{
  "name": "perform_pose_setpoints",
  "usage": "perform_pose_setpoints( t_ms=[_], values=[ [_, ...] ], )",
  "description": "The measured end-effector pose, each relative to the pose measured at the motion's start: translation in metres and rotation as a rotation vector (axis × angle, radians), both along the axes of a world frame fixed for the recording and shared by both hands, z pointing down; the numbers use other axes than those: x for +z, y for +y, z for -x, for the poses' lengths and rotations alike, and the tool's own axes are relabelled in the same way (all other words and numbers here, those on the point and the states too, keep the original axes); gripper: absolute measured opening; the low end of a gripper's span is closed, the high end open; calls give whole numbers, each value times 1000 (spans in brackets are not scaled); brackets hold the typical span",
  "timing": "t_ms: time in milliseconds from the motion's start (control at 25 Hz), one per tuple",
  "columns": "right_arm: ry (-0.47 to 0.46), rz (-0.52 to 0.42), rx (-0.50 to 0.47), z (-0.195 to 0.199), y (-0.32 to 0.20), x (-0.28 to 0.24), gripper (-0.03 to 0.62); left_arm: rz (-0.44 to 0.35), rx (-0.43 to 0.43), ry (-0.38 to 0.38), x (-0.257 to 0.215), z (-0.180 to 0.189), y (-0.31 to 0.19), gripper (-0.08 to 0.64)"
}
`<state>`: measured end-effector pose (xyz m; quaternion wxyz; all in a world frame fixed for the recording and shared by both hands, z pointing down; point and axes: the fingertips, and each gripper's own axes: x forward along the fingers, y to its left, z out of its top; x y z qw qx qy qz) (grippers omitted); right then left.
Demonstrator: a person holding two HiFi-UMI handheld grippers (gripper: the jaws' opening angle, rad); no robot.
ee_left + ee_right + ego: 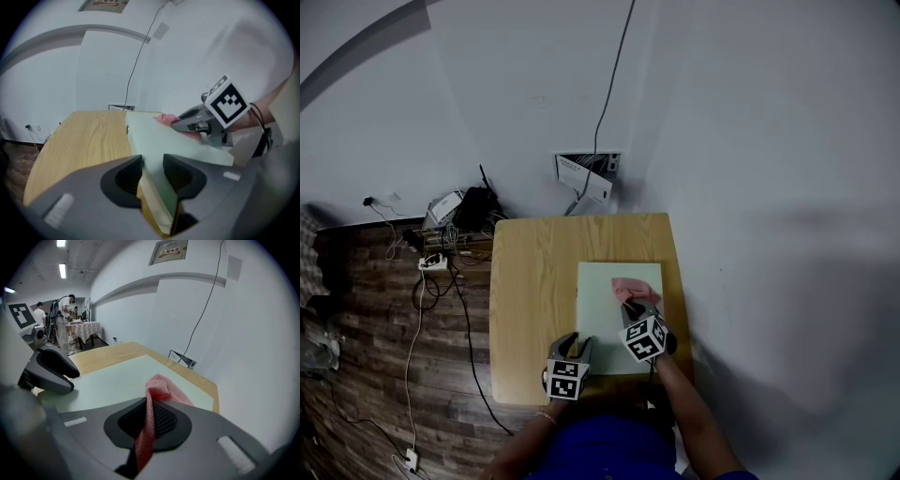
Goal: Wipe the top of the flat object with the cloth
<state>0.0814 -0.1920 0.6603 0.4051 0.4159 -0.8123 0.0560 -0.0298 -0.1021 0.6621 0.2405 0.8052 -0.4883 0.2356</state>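
A pale green flat board [619, 314] lies on the right half of a wooden table [534, 281]. My left gripper [574, 349] is shut on the board's near left corner [152, 197], its jaws clamped on the edge. My right gripper [636, 307] is shut on a pink mesh cloth [157, 401], which hangs between the jaws and rests on the board's top [117, 380]. The head view shows the cloth [633, 289] spread on the board's far right part, just beyond the right gripper. From the left gripper view, the right gripper [180, 124] presses the cloth [164, 118] onto the board.
The table stands against a white wall, with a wall box [586, 178] and a hanging cable [614, 84] behind it. Cables and a power strip [431, 262] lie on the wooden floor to the left. People work at a distant table [82, 329] in the right gripper view.
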Motion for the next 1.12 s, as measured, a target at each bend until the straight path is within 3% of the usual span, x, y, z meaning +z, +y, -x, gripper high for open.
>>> perform_pose_setpoints(
  t_ms=[680,1120],
  values=[
    [5,8,158,-66,5,0,14,-1,1,2,-1,-3,1,141],
    [-27,-5,216,-72,5,2,14,0,4,1,0,-2,1,141]
  ],
)
